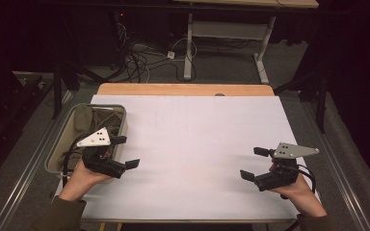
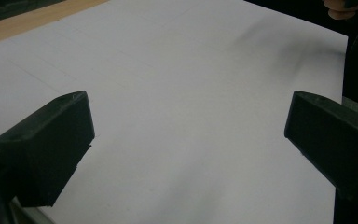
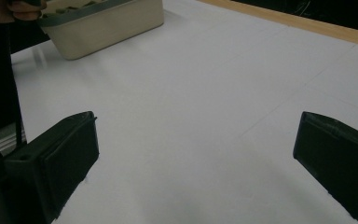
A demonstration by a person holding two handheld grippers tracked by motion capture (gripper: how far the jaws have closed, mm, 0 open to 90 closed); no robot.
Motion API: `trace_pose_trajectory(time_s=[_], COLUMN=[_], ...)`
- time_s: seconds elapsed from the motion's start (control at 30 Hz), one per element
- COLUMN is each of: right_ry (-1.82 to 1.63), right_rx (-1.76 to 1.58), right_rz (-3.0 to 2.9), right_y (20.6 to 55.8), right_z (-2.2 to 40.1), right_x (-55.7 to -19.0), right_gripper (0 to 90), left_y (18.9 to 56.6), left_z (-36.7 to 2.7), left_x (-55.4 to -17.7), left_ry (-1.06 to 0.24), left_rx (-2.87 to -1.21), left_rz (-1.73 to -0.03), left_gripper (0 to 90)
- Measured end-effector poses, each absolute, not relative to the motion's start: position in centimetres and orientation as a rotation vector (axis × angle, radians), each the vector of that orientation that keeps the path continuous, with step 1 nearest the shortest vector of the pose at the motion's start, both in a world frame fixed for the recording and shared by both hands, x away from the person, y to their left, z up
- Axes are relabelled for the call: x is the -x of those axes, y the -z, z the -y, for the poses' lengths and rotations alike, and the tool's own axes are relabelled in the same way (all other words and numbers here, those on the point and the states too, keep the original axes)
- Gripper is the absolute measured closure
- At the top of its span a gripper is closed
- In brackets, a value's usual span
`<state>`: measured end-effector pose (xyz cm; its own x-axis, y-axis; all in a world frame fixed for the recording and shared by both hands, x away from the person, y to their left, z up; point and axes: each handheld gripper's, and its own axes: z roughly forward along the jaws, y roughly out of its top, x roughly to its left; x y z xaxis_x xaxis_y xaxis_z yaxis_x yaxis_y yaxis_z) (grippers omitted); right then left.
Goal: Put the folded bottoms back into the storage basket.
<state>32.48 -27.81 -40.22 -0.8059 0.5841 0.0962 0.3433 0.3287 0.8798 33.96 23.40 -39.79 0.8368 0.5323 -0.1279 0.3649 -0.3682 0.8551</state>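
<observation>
While both hands are kept low over the near half of the table, nothing is held by either tool. The left gripper (image 1: 124, 152), a black two-jaw tool topped by a grey three-cornered plate, is seen in the high view at the left edge of the white sheet covering the table (image 1: 192, 144), just beside the near right corner of the beige rectangular plastic bin with a grey rim (image 1: 58, 144). Its jaws are spread wide, and in the left gripper view (image 2: 189, 140) only bare white sheet is seen between them. Olive-green cloth (image 1: 84, 120) is seen bunched inside the bin, which stands at the table's left side, partly over the sheet's edge.

The right gripper (image 1: 253, 163), of the same black make with its own grey plate, is held near the right edge of the sheet, well apart from the bin and from the other tool. Its jaws are likewise spread as wide as they go, pointing toward the table's middle. In the right gripper view (image 3: 193, 144) plain sheet is seen between them, and the bin (image 3: 107, 25) is seen far off at the upper left, with the light wooden edge of the table (image 3: 307, 23) running along the top right.

A dark cable is trailed from each tool toward the person's sleeves at the bottom of the high view.
</observation>
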Motion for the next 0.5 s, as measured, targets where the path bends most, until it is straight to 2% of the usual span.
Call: trace_pose_trajectory(time_s=[0.5], right_ry=[-1.477], right_rx=[-0.851], right_rz=[-2.351], right_y=[40.28], right_z=[28.04], right_x=[-32.63], right_gripper=[0.8], left_y=[39.84], left_z=[-23.35], left_x=[-34.01], left_ry=[-0.2], left_rx=[-2.002], left_rz=[-0.664], left_gripper=[1.5])
